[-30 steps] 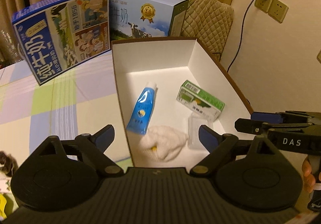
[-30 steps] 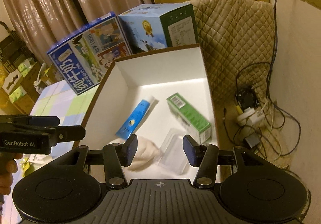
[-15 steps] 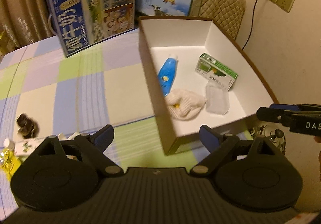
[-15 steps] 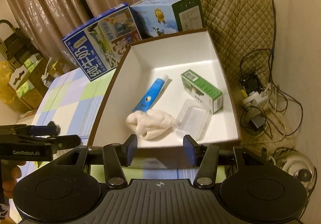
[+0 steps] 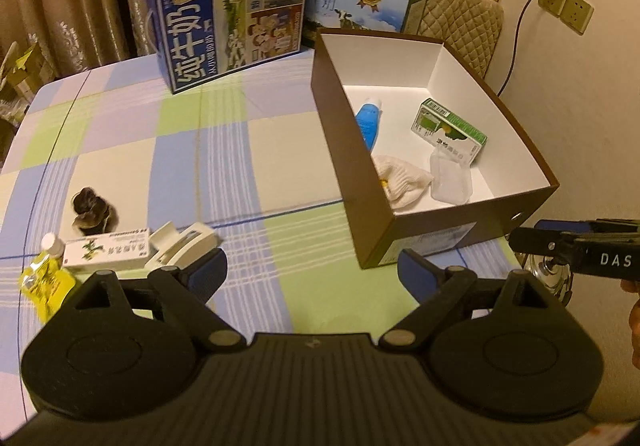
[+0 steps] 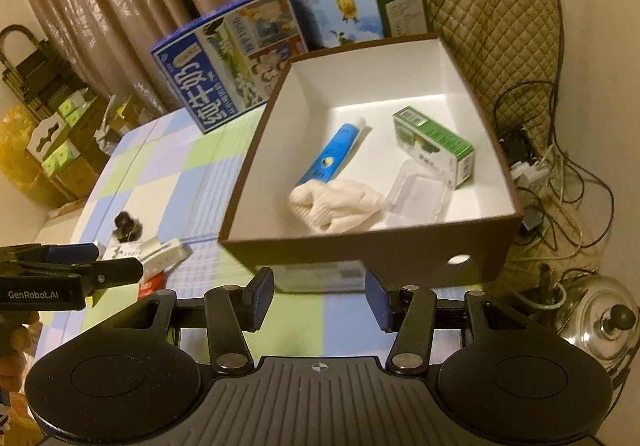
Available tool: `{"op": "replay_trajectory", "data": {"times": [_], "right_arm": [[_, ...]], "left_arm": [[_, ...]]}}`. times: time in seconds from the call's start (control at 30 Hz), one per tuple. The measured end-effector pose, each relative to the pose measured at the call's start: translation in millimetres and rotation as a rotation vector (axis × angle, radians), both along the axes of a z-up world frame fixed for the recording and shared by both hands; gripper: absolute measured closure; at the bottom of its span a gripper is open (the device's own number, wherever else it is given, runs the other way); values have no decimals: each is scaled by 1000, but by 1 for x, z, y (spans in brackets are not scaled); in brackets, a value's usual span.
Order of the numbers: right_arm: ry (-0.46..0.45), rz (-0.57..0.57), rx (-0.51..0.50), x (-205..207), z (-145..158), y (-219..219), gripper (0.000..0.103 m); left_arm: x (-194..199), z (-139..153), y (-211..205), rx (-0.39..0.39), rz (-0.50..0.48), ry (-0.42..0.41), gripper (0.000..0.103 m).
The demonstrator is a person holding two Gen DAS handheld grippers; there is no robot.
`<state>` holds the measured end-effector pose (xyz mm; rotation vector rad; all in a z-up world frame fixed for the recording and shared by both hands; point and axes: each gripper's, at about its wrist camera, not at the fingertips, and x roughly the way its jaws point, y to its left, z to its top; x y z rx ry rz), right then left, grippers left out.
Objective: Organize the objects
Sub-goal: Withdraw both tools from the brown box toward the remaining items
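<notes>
— How far along are we?

— Roughly halfway, I'd say. The brown box already holds a blue tube, a green carton, a white cloth and a clear plastic case.

— And what's left?

— On the checked tablecloth: a white medicine box, a yellow sachet, a dark lump I can't identify, and another white pack.

— Grippers?

— My left gripper is spread wide, empty; my right gripper is partly open, empty, near the box front.
</notes>
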<state>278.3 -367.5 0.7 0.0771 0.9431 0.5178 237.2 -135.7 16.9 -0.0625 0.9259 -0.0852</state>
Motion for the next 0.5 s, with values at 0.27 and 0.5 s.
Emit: {"op": "replay_trajectory", "data": {"times": [0.27, 0.5], "right_arm": [[37, 49, -6, -16, -10, 26, 55], [62, 109, -7, -26, -19, 58, 55]], "left_arm": [[-18, -3, 23, 2, 37, 15, 13], [-35, -10, 52, 6, 93, 40, 13]]}}
